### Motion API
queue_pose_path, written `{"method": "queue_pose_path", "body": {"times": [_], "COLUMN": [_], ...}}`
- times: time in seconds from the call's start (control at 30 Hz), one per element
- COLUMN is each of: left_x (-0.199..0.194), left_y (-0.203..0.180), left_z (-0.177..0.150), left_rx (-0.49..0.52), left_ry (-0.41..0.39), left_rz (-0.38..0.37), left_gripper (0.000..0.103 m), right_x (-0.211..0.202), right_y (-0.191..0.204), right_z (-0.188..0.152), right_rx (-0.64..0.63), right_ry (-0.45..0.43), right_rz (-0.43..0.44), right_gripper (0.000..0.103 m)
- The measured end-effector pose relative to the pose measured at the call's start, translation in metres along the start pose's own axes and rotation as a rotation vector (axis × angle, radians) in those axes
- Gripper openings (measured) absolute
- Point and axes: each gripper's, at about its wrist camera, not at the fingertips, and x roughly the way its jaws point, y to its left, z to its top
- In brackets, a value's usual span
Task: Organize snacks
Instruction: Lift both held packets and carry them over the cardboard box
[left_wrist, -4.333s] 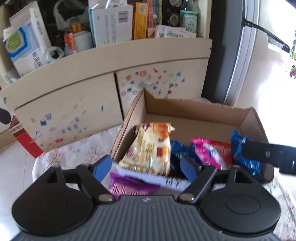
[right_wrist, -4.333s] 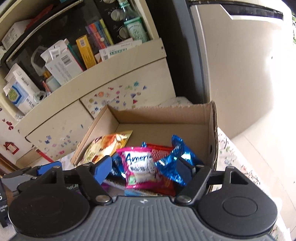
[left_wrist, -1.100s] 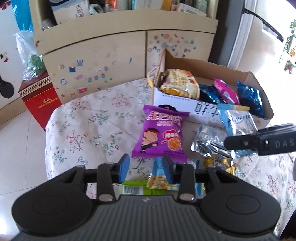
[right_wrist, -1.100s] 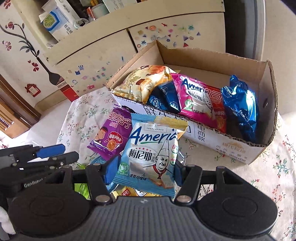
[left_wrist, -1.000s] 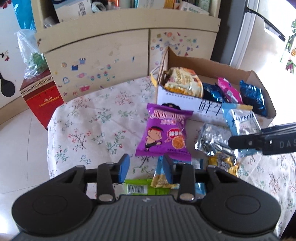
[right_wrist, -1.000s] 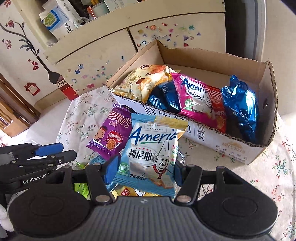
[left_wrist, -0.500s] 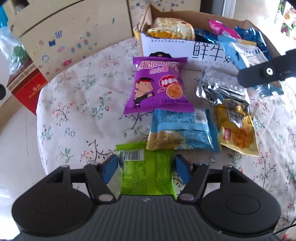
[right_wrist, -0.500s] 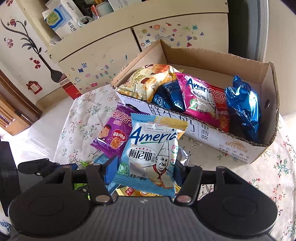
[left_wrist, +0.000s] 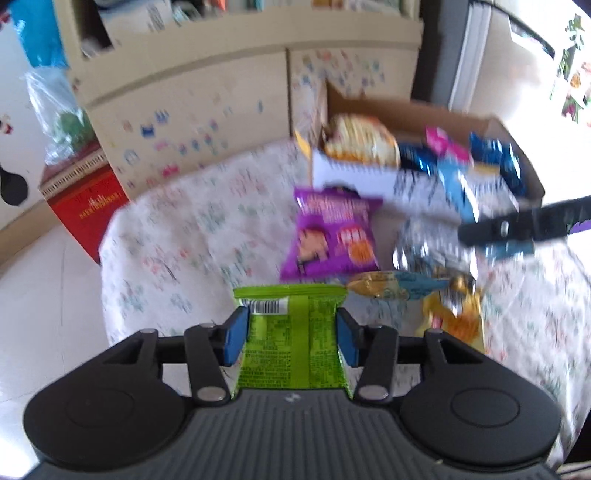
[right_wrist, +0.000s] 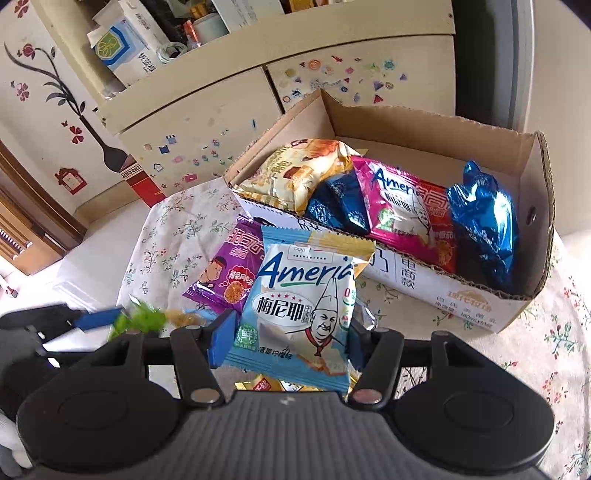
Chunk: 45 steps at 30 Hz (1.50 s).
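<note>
My left gripper (left_wrist: 290, 338) now clamps the green packet (left_wrist: 290, 339), lifted off the counter. Right gripper (right_wrist: 286, 341) still holds the blue packet (right_wrist: 306, 310); both go to the box (right_wrist: 476, 306) next.

Floral-clothed table (right_wrist: 177, 236) bears cardboard box (right_wrist: 480, 306), purple packet (left_wrist: 332, 236).

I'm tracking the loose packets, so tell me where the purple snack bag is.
The purple snack bag lies flat on the floral tablecloth, just in front of the cardboard box. In the left wrist view it sits beyond the green packet held in the left gripper.

Bright daylight, left view motion-blurred, fisheye edges curved
</note>
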Motion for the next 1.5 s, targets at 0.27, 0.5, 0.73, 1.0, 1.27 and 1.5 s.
{"method": "queue_pose_path", "body": {"times": [0.27,0.5,0.73,1.0,1.27,1.5], "left_x": [-0.022,-0.024,-0.031,-0.031,-0.026,-0.017], "left_y": [0.0,-0.005,-0.012,-0.019,-0.029,-0.035], "left_z": [0.028,0.04,0.053,0.07,0.089,0.109], "left_rx": [-0.05,-0.084,-0.106,-0.13,-0.113,-0.098], "left_ry": [-0.129,-0.169,-0.229,-0.264,-0.281,-0.287], "left_rz": [0.04,0.051,0.087,0.084,0.081,0.054], "left_gripper": [0.049,0.05,0.05,0.05,0.05,0.05], "right_x": [-0.007,-0.014,-0.021,-0.025,-0.036,-0.056], "right_y": [0.01,0.017,0.026,0.027,0.024,0.007], "right_z": [0.003,0.005,0.009,0.013,0.021,0.037], "right_rx": [-0.069,-0.122,-0.18,-0.192,-0.203,-0.166], "right_ry": [-0.041,-0.078,-0.117,-0.143,-0.193,-0.26], "right_rz": [-0.009,-0.031,-0.066,-0.097,-0.128,-0.147], "right_gripper": [0.066,0.066,0.066,0.066,0.066,0.066]}}
